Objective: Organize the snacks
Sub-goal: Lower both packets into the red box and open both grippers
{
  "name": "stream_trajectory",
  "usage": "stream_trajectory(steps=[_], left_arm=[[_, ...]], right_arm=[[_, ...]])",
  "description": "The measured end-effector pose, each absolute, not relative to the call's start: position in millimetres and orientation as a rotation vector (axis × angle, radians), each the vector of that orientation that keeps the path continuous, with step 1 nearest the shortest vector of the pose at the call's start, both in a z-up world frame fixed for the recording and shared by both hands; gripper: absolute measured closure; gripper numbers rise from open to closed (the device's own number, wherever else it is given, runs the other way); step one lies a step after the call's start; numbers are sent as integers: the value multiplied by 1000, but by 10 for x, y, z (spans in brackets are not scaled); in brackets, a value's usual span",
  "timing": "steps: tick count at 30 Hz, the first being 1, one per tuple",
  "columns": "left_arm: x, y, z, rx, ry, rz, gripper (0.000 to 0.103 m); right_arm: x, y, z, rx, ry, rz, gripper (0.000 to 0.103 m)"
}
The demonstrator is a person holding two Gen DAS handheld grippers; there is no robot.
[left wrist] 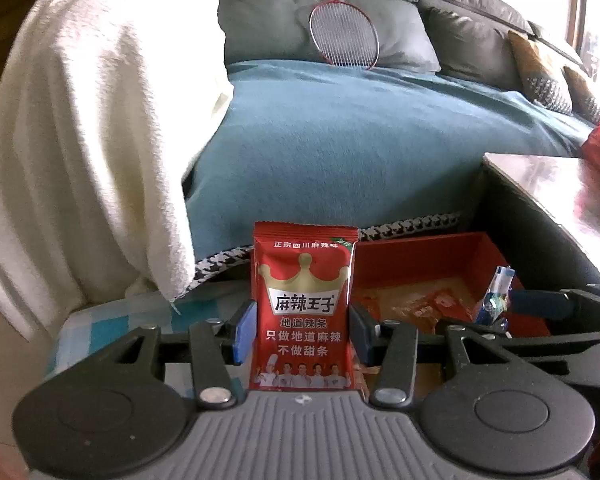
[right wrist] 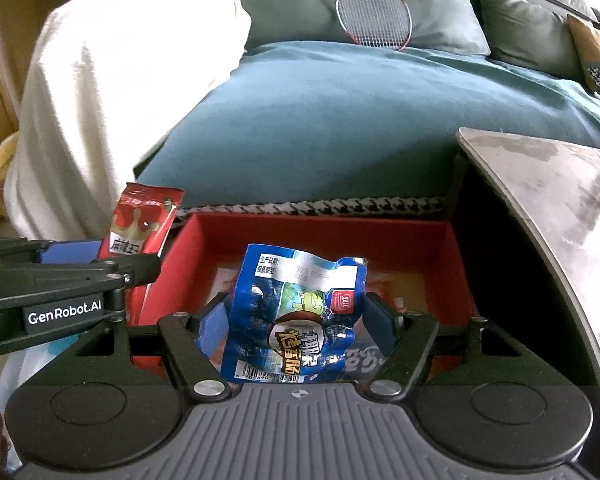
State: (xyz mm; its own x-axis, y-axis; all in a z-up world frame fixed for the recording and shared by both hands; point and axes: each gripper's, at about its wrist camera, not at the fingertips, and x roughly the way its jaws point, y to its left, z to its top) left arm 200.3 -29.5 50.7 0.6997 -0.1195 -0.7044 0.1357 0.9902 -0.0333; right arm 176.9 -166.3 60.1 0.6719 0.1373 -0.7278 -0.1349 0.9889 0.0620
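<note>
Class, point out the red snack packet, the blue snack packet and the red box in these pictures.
red snack packet point(left wrist: 304, 308): left wrist view, on its front label.
blue snack packet point(right wrist: 296, 320): right wrist view, on its crinkled front.
red box point(right wrist: 320, 236): right wrist view, on its far inner wall.

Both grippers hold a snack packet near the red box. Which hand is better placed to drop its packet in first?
Right, probably. The right gripper holds the crinkled blue snack packet directly over the open red cardboard box. The left gripper, gripping the red crown-printed snack packet, sits beside the box's left wall.
</note>
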Motion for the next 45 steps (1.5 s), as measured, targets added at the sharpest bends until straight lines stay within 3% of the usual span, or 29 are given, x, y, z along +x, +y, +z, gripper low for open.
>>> stream_trajectory(steps=[23,45], left_arm=[[2434,-545,-233,67,936,-104,61],[2409,-527,-194,53,971,-115,55]], right_arm=[[2369,-1779,36,-47,965,105,26],[2392,-1830,34,-24,969,87,23]])
